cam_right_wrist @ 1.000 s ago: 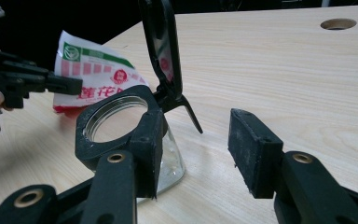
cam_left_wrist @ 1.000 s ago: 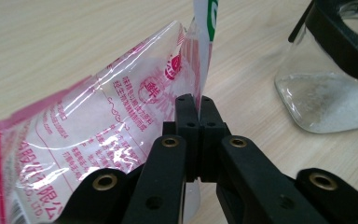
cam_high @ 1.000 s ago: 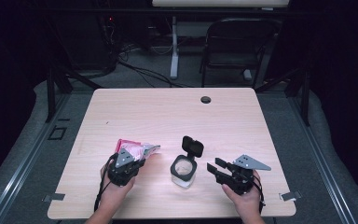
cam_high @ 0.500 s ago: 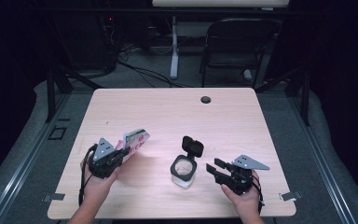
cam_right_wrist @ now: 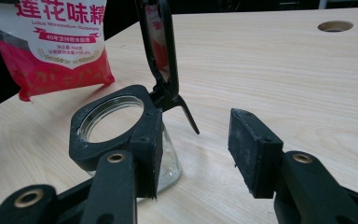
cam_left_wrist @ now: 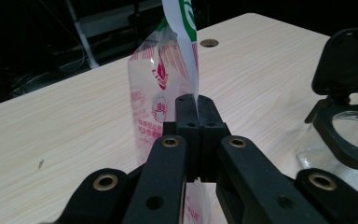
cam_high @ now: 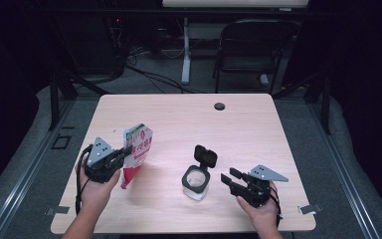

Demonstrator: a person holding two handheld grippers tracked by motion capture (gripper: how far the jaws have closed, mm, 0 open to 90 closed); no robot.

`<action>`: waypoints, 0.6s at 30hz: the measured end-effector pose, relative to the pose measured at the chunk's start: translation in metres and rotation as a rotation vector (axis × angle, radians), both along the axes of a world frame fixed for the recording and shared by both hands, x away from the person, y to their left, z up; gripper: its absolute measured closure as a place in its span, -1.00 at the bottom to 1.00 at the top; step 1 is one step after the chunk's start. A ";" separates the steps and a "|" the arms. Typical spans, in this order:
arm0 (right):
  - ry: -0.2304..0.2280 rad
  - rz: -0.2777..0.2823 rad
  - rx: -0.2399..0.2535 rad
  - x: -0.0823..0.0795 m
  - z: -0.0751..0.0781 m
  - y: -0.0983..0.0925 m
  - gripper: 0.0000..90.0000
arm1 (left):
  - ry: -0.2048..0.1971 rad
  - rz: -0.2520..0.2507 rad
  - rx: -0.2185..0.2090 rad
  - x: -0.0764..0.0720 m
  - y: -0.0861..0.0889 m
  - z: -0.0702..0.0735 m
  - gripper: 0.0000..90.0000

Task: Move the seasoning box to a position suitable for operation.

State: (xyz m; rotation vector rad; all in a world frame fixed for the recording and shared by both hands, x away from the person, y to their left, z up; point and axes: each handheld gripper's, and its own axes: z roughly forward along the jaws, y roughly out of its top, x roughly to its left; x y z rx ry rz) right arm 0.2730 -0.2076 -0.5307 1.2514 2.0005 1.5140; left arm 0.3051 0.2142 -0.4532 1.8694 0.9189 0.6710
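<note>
A red and white seasoning packet (cam_high: 137,148) with green at its top stands upright at the table's left. My left gripper (cam_high: 123,155) is shut on its side edge, which shows pinched between the black jaws in the left gripper view (cam_left_wrist: 193,109). A clear glass jar (cam_high: 195,180) with a black collar and a flipped-up black lid (cam_high: 206,156) sits at the table's middle front. Just right of the jar, my right gripper (cam_high: 230,175) is open. In the right gripper view the jar (cam_right_wrist: 114,122) lies beside the left jaw, outside the gap, and the packet (cam_right_wrist: 56,44) stands behind it.
The light wooden table (cam_high: 258,129) has a round cable hole (cam_high: 219,106) near its far edge. A black chair (cam_high: 251,47) and cables on the floor lie beyond the table. The front edge runs close under both hands.
My left gripper has lifted the packet from lying flat to standing upright and carried it left and slightly away from the jar. The right gripper and the jar have stayed in place.
</note>
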 end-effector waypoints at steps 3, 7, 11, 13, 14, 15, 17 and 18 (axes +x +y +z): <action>-0.010 0.004 -0.014 0.000 0.000 0.000 0.20 | -0.001 -0.023 -0.010 -0.001 -0.006 0.003 1.00; -0.020 0.018 -0.027 0.002 -0.002 0.002 0.20 | 0.009 -0.057 -0.028 -0.001 -0.014 0.004 1.00; -0.013 0.025 -0.049 0.003 -0.002 0.001 0.19 | 0.001 -0.100 -0.030 -0.004 -0.027 0.006 1.00; -0.010 0.014 -0.053 0.003 -0.003 0.001 0.19 | 0.003 -0.123 -0.045 -0.006 -0.030 0.007 1.00; -0.010 0.014 -0.053 0.003 -0.003 0.001 0.19 | 0.003 -0.123 -0.045 -0.006 -0.030 0.007 1.00; -0.008 0.008 -0.048 0.003 -0.003 0.000 0.19 | 0.012 -0.145 -0.067 -0.007 -0.032 0.007 1.00; -0.005 0.004 -0.042 0.003 -0.003 0.000 0.19 | 0.018 -0.156 -0.075 -0.008 -0.032 0.008 1.00; -0.002 0.005 -0.038 0.004 -0.003 -0.001 0.19 | 0.017 -0.182 -0.089 -0.011 -0.035 0.007 1.00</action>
